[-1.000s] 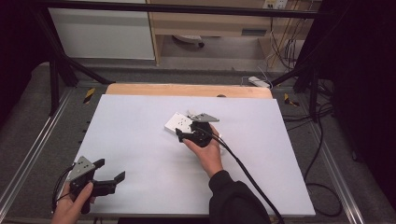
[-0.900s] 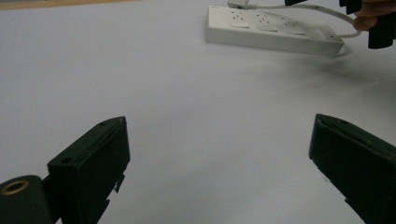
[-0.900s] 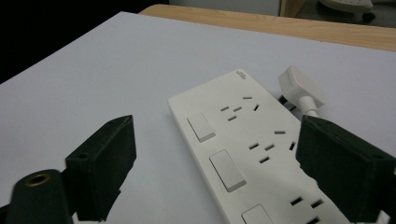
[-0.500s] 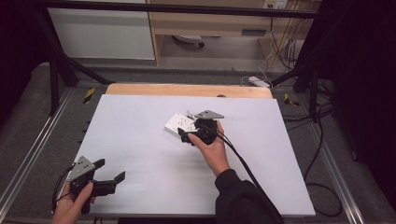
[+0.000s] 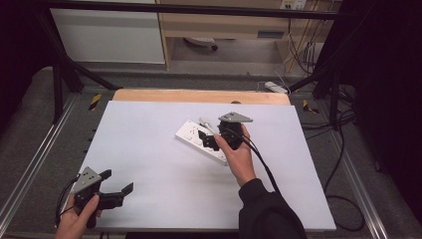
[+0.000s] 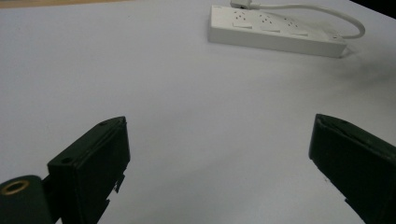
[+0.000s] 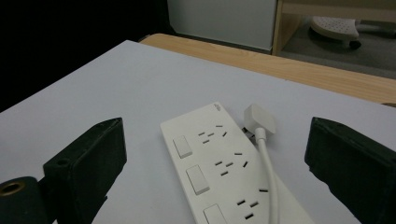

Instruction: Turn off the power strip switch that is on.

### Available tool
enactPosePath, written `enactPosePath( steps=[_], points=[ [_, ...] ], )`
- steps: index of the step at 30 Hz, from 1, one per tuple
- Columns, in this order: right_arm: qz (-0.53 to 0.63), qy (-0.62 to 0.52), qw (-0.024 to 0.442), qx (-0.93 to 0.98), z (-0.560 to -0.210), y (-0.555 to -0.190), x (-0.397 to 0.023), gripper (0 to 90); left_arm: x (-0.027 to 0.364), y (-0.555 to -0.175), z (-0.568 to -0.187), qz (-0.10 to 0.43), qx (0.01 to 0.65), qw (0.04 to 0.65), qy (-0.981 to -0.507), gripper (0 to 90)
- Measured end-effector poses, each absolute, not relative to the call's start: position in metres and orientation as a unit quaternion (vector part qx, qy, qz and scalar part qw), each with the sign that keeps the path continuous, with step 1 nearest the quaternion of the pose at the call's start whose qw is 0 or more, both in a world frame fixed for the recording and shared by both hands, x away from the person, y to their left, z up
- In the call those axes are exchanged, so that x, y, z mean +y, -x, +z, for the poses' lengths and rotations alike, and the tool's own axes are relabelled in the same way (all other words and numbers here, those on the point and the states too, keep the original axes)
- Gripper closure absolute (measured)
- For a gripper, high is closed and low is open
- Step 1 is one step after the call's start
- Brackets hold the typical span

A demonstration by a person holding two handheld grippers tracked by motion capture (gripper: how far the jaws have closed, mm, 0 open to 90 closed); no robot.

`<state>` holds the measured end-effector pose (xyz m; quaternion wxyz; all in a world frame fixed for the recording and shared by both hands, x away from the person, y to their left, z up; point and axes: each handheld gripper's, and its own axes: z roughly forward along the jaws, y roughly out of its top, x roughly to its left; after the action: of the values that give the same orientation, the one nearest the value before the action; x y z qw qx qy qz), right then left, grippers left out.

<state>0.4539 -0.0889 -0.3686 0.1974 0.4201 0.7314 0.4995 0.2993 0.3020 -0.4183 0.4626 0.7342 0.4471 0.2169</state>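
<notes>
1. A white power strip [image 5: 201, 141] lies flat near the middle of the white table [image 5: 149, 124], set at a slant, with its own white cable [image 7: 267, 158] running along one long side and ending in a white plug [image 7: 258, 117] that rests on the table just beside the strip's far end.

2. The right gripper [image 5: 213, 140] hangs just over the strip. Its jaws have just been opening and now stand wide apart; in the right gripper view the strip lies below and between them, but neither pad presses on it or on the plug.

3. The left gripper [image 5: 117, 189] sits well apart, near the front left corner of the table, in the person's left hand [image 5: 79, 219]. Its jaws are also spread wide with nothing between them; in the left gripper view the strip [image 6: 275, 31] lies far off across bare table.

4. Judged from how things lie, the work on the strip looks to be at a pause between grips: nothing is held, the plug is not in any socket, and all three switches [image 7: 183, 147] and socket rows are uncovered.

5. Whatever handling of the strip or plug remains would probably need the right gripper to come down and close again. The left gripper would have to cross the table to help steady the strip.
</notes>
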Motion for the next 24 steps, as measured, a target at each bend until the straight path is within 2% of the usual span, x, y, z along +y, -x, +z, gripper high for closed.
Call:
enactPosePath(
  steps=[24],
  points=[
    [0.520,-0.445,0.222,0.695,-0.337,-0.432,-0.174,6.6,0.302,-0.300,-0.420,0.215,0.451,0.464,-0.731,5.6]
  ],
)
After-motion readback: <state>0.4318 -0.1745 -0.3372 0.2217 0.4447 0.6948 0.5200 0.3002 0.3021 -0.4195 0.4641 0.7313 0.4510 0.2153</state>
